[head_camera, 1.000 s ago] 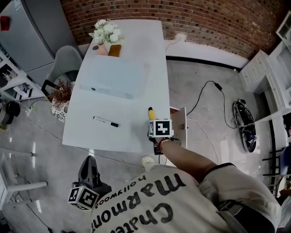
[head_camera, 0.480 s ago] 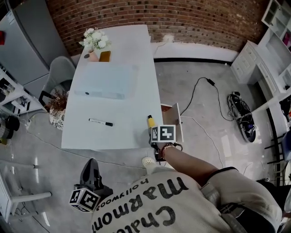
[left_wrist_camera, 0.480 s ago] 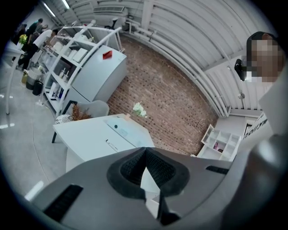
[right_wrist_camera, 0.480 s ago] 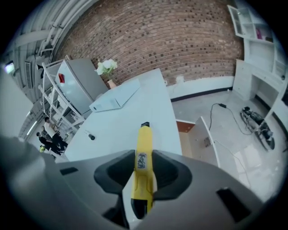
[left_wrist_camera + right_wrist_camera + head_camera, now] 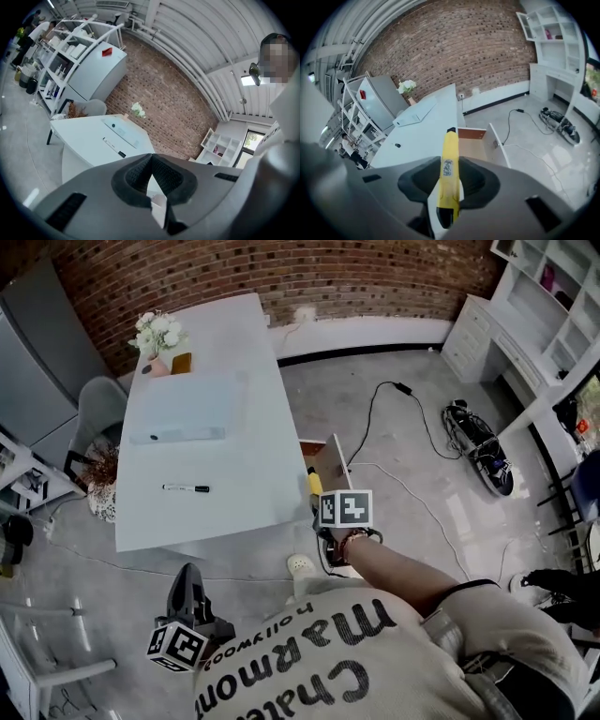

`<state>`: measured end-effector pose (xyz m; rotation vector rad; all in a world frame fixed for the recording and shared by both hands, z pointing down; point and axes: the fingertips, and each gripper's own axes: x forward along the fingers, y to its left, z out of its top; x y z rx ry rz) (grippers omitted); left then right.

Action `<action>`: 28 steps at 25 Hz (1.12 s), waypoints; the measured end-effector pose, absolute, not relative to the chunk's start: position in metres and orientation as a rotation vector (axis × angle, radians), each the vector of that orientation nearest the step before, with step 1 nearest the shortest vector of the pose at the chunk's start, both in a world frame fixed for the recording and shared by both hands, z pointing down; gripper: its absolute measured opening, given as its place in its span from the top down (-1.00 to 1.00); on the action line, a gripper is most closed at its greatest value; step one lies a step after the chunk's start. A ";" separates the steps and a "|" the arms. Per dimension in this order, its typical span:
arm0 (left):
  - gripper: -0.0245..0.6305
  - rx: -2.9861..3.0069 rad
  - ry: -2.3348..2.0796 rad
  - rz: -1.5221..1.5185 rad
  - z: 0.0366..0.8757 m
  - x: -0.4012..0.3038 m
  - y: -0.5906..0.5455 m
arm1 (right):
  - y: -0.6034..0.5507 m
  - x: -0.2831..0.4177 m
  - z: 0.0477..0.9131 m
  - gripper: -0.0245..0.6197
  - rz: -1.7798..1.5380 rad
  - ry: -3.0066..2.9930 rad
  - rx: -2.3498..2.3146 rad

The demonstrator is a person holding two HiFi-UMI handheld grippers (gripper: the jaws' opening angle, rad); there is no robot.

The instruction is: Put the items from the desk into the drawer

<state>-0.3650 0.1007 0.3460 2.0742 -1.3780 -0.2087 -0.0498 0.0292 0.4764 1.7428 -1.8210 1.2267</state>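
My right gripper (image 5: 322,507) is shut on a yellow pen (image 5: 314,484) with a black tip. It holds the pen just off the desk's right edge, at the near end of the open drawer (image 5: 328,457). In the right gripper view the yellow pen (image 5: 449,171) sticks out between the jaws toward the drawer's wooden inside (image 5: 474,145). A black marker (image 5: 186,488) lies on the white desk (image 5: 234,474). My left gripper (image 5: 190,601) hangs low at the near left, below the desk, and its jaws (image 5: 151,164) are shut on nothing.
A flat white board (image 5: 183,409), a vase of white flowers (image 5: 155,334) and a small brown block (image 5: 181,363) sit at the desk's far end. A grey chair (image 5: 94,418) stands to the left. Cables (image 5: 394,427) trail on the floor to the right.
My right gripper has carried the yellow pen from over the desk's right edge to the near end of the open drawer. The left gripper has stayed low.
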 end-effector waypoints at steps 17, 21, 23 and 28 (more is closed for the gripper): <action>0.92 2.119 -1.320 -0.270 0.338 -0.309 0.103 | 0.044 0.025 0.457 0.54 1.219 -1.811 1.849; 0.92 2.097 -1.374 -0.277 0.338 -0.296 0.097 | 0.030 0.039 0.463 0.54 1.231 -1.838 1.798; 0.92 2.071 -1.409 -0.305 0.339 -0.290 0.091 | 0.018 0.047 0.464 0.54 1.224 -1.861 1.757; 0.92 2.011 -1.478 -0.344 0.336 -0.248 0.074 | -0.013 0.079 0.460 0.54 1.183 -1.922 1.641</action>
